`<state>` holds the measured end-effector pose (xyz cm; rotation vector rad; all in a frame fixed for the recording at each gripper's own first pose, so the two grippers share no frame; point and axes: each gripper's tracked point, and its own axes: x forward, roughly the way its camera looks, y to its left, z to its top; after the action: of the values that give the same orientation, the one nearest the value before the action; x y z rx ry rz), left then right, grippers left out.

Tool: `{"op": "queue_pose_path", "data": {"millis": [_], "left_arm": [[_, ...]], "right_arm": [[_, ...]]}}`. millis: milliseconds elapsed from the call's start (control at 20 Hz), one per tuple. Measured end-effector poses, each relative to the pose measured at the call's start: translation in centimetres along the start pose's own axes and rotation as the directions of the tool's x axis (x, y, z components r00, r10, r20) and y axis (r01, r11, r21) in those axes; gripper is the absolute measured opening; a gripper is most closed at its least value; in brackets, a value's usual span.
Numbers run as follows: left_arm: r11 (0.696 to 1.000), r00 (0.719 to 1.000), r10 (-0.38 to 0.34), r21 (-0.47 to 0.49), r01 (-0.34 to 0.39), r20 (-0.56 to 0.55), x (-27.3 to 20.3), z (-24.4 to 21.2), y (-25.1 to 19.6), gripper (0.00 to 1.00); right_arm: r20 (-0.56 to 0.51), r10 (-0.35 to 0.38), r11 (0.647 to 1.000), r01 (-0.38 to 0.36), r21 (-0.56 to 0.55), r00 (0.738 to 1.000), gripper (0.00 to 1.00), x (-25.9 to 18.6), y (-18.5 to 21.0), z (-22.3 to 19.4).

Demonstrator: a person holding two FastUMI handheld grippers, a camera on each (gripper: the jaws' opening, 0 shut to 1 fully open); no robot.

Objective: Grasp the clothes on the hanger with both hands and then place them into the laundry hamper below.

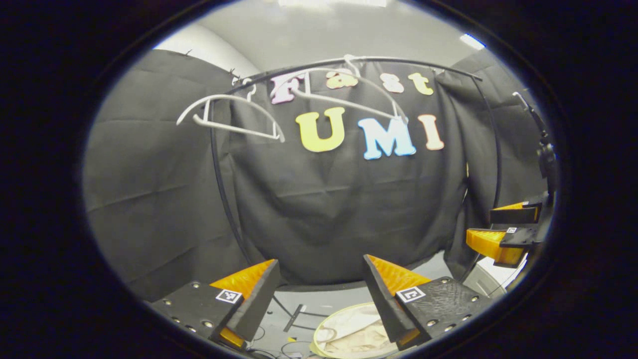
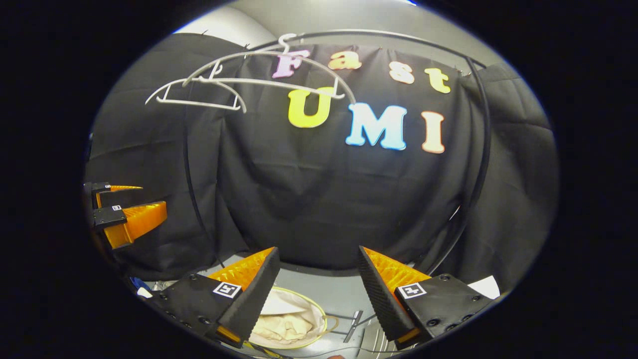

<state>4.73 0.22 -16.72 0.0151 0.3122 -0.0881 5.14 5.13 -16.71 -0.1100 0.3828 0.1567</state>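
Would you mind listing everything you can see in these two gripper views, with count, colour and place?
Hangers: two, white, bare, hooked on the rail at the upper left; the second hangs nearer the middle.
Rail: one, dark, thin, arching across the top and down both sides in front of the wall.
Booth wall: one, black cloth, behind the rail.
Laundry hamper: one, round, pale rim, on the floor below.
Clothes: cream fabric, lying inside the hamper.
Cables: a few, dark, on the grey floor beside the hamper.
Left gripper: one, open, nothing between its fingers.
Right gripper: one, open, nothing between its fingers.
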Motion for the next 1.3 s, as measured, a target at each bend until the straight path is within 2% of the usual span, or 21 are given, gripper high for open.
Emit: {"op": "queue_pose_path", "data": {"millis": [250, 550, 900, 1300], "left_arm": [[1.000, 0.993, -0.016, -0.003, 0.016, 0.119, -2.4, 6.5, -2.8, 0.96], [0.999, 0.985, -0.014, -0.027, 0.019, 0.171, -7.5, 9.6, -2.3, 0.96], [0.999, 0.974, 0.028, -0.049, -0.017, 0.225, -10.9, 12.5, -1.7, 0.96], [0.998, 0.962, 0.049, -0.041, -0.040, 0.267, -15.7, 13.9, -0.3, 0.96]], "right_arm": [[0.094, -0.038, 0.999, 0.036, 0.023, 0.995, 0.98, -3.7, -3.7, 4.7], [0.174, -0.093, 0.996, 0.089, 0.027, 0.980, 0.98, -9.1, -8.3, 8.2], [0.215, -0.165, 0.986, 0.158, 0.047, 0.963, 0.97, -15.5, -11.5, 8.6], [0.245, -0.248, 0.968, 0.232, 0.093, 0.937, 0.97, -19.2, -14.0, 8.3]]}}
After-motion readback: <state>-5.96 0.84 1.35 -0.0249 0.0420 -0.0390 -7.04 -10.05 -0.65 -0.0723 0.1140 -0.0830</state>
